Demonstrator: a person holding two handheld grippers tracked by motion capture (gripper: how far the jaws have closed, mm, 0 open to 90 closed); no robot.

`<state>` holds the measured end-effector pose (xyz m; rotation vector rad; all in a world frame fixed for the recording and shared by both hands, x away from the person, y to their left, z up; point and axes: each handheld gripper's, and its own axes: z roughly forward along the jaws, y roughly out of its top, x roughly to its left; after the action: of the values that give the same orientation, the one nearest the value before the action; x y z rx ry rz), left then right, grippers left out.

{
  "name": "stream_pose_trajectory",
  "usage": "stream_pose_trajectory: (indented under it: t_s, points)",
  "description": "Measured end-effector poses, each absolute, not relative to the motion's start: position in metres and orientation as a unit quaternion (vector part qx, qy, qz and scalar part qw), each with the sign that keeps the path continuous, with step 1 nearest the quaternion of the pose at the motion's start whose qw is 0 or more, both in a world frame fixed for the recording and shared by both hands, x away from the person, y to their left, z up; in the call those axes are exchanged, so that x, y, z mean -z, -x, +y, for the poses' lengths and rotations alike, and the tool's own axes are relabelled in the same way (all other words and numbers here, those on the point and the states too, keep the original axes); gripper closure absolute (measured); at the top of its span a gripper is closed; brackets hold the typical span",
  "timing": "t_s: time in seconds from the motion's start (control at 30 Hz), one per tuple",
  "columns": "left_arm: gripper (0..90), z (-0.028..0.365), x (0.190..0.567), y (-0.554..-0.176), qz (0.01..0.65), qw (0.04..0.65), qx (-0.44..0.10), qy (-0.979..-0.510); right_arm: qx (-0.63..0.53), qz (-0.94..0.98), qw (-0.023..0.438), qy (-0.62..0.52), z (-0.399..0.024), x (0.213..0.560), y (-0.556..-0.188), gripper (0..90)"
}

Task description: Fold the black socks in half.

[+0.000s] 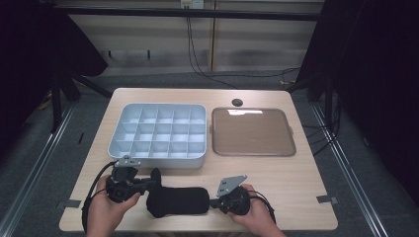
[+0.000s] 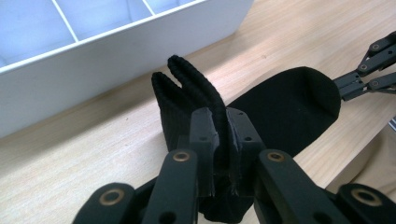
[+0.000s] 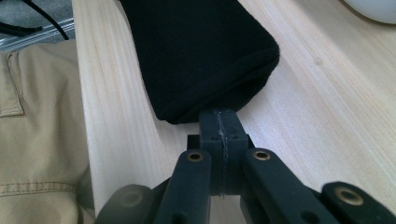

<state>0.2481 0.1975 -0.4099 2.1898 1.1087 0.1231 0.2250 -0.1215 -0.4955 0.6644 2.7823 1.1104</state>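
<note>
My left gripper (image 2: 223,154) has its jaws pinched on the ribbed cuff of the black sock (image 1: 179,201), which stands up between them. My right gripper (image 3: 219,135) has its jaws pressed together at the sock's rounded toe end; I judge they nip its edge, though the fabric there is hard to see. The sock lies stretched left to right between them along the near table (image 1: 291,177) edge, just in front of the white divided tray (image 1: 158,131).

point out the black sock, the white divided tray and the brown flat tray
black sock (image 1: 180,201), high view, middle of the foot part lying on the table
white divided tray (image 1: 157,161), high view, its near outer wall
brown flat tray (image 1: 253,132), high view, bare middle of its floor
</note>
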Motion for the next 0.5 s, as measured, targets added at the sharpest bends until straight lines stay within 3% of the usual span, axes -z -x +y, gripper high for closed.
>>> stream_pose_trajectory:
  t_s: [0.5]
  points:
    - [82.1, 0.170, 0.406, -0.247, 0.398, 0.331, -0.032, -0.855, -0.365, 0.904, 0.035, -0.218, -0.121, 0.496, -0.225, 90.0]
